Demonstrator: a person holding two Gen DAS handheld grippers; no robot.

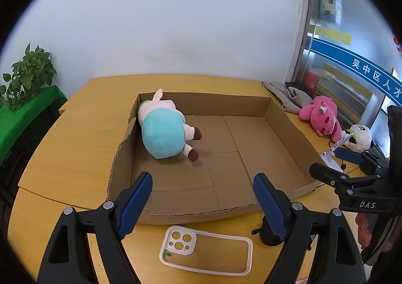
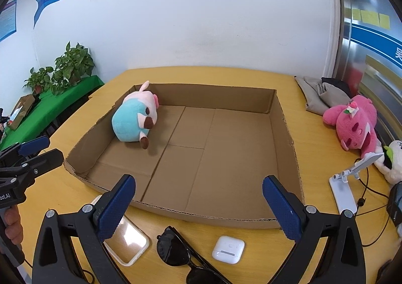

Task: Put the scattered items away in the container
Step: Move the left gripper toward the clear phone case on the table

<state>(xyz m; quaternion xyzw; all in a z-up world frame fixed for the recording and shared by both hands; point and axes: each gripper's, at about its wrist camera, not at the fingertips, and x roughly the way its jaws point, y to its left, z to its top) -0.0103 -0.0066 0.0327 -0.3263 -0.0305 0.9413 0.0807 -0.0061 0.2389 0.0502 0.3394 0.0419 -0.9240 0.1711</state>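
Shallow brown cardboard box (image 2: 221, 158), open-topped, sits mid-table on the yellow wooden table (image 2: 251, 78). Inside the box, in its far left corner: round plush pig, turquoise body, pink head, brown hooves (image 2: 133, 123), lying on its side against the left wall.

Outside the box, just beyond its near wall: white-rimmed clear phone case (image 1: 206, 251), flat on the table; black sunglasses (image 2: 176, 251), lenses down; small white earbud case (image 2: 228, 249), closed, right of the sunglasses.

Left gripper (image 1: 203, 203), blue-padded fingers spread wide, holding nothing, hovers over the box's near wall with the phone case below. Right gripper (image 2: 198, 206), also spread wide and empty, hangs above the same near wall, over the sunglasses and earbud case.

Right of the box, well apart: pink plush bear (image 2: 351, 123), white plush toy (image 2: 392, 163) beside it, white folding phone stand (image 2: 344, 188), crumpled grey cloth (image 2: 319, 93). Left of the box, off the table: potted green plants (image 2: 70, 68) on a green-covered bench.
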